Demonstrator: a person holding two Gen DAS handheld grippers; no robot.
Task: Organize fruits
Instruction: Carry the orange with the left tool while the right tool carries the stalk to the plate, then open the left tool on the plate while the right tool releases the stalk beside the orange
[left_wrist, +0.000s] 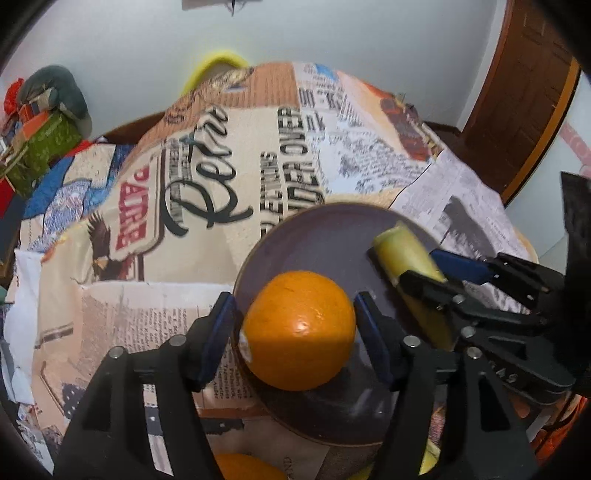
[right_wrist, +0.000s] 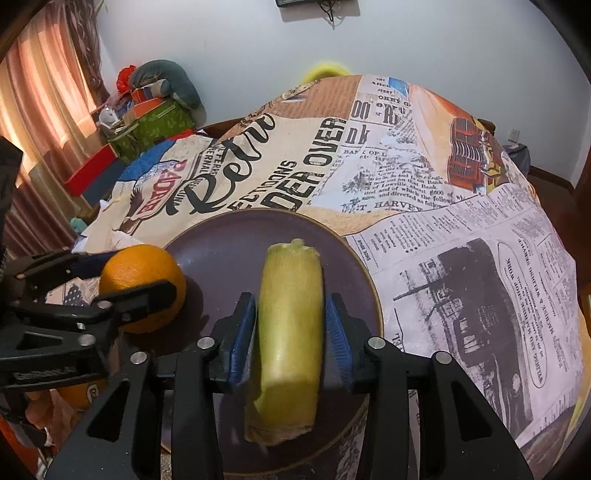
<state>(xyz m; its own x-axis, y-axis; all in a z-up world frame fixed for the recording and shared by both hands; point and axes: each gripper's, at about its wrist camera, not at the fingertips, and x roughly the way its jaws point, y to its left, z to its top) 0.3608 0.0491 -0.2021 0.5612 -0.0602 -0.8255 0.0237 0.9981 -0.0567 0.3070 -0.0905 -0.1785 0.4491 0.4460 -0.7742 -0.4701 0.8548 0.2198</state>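
A dark purple plate (left_wrist: 317, 236) (right_wrist: 221, 251) lies on the newspaper-print tablecloth. An orange (left_wrist: 299, 328) (right_wrist: 142, 280) rests on the plate's left rim. My left gripper (left_wrist: 295, 301) (right_wrist: 136, 273) straddles the orange with its blue pads just off the peel, so it is open. A pale yellow-green corn cob in its husk (right_wrist: 290, 332) (left_wrist: 402, 254) lies on the plate, pointing away from me. My right gripper (right_wrist: 290, 301) (left_wrist: 421, 266) stands open around the cob's middle, with thin gaps on both sides.
A second orange (left_wrist: 243, 467) (right_wrist: 79, 393) with a sticker lies off the plate, near the table's front edge. The tablecloth (right_wrist: 443, 229) drops away at the right. Boxes and cloth (right_wrist: 155, 107) are piled at the far left, and a yellow chair back (left_wrist: 218, 62) shows behind the table.
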